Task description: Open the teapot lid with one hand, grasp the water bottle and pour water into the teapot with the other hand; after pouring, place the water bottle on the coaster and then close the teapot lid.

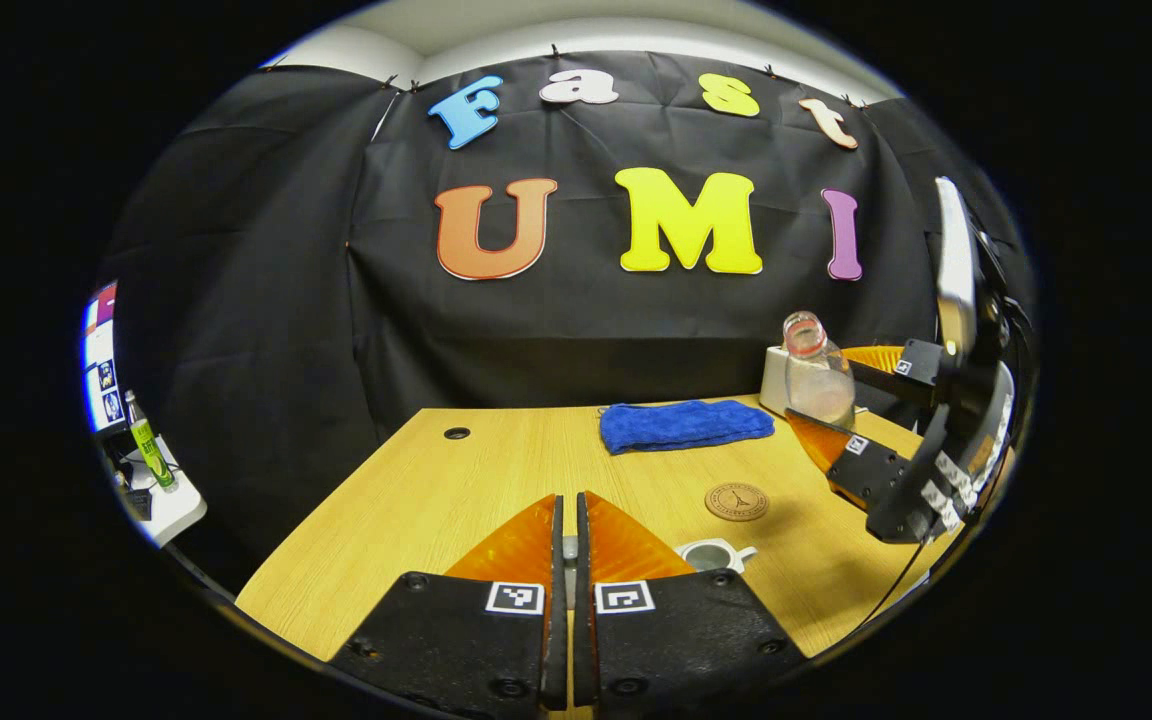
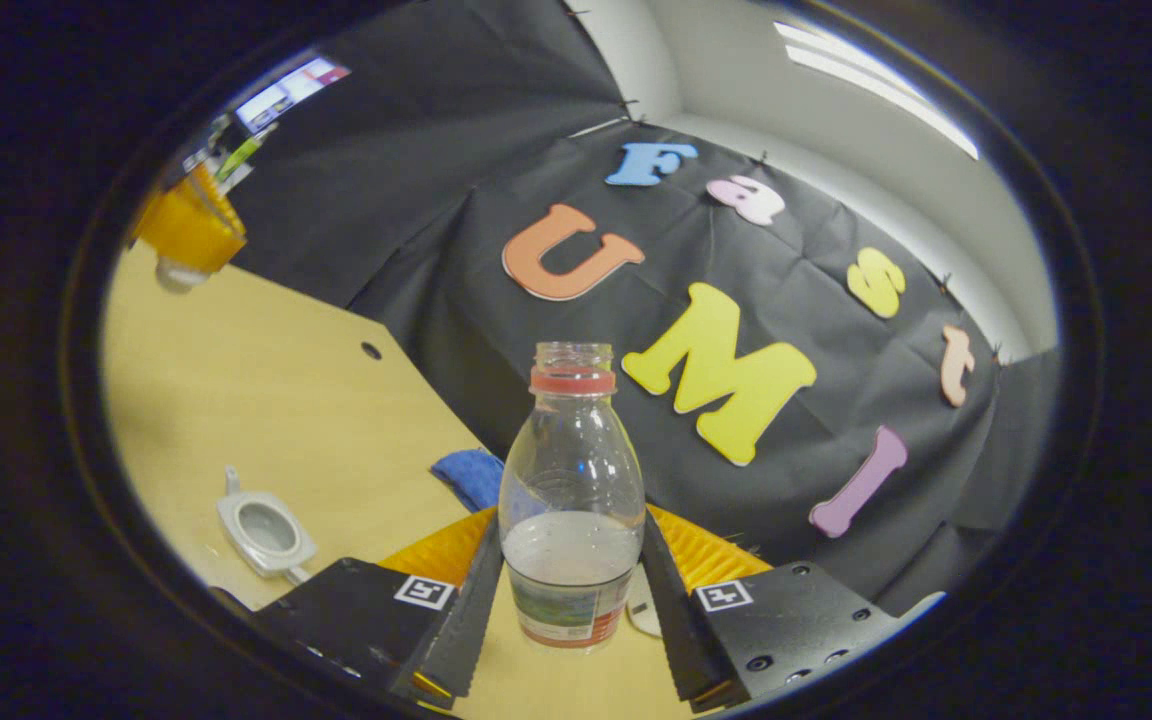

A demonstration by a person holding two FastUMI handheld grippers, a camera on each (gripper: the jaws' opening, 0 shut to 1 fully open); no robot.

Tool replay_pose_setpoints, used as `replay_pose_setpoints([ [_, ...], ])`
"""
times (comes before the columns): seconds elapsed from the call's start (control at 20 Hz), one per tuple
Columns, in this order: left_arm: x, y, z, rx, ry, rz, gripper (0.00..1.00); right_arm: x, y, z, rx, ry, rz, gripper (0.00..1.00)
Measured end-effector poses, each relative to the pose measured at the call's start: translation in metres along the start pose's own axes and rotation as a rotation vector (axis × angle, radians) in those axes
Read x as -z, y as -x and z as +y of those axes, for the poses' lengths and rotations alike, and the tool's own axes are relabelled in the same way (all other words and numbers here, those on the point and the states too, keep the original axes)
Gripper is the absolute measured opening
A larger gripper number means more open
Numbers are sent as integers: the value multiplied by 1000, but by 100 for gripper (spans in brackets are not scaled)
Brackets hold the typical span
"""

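Right claw [image 2: 570, 580] — around water bottle [image 2: 571, 480]

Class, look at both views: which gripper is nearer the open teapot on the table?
Left. The left gripper hangs just above the teapot; the right gripper, gripping the water bottle, is farther off.

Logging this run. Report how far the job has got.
Done: teapot lid is off, held up by the left gripper; the teapot stands open. In hand: right gripper clamps the water bottle, uncapped, water inside. Left, it seems: pouring, bottle onto the coaster, lid back on.
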State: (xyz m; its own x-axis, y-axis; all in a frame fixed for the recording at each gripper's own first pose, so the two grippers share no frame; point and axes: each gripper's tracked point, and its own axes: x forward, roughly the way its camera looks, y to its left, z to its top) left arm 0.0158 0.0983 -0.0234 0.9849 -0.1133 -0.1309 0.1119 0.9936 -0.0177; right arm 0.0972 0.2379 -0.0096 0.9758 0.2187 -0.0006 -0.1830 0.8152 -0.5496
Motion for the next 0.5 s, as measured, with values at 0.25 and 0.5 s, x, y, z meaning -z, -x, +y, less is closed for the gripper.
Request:
replay_pose_setpoints([
  [0.25, 2, -2, 5, -11, 4, 5, 5, 21, -36, -10, 50, -241, 17, 74],
  [0.5, 8, -7, 11, -27, 13, 26, 5, 53, -63, 11, -20, -571, 104, 72],
])
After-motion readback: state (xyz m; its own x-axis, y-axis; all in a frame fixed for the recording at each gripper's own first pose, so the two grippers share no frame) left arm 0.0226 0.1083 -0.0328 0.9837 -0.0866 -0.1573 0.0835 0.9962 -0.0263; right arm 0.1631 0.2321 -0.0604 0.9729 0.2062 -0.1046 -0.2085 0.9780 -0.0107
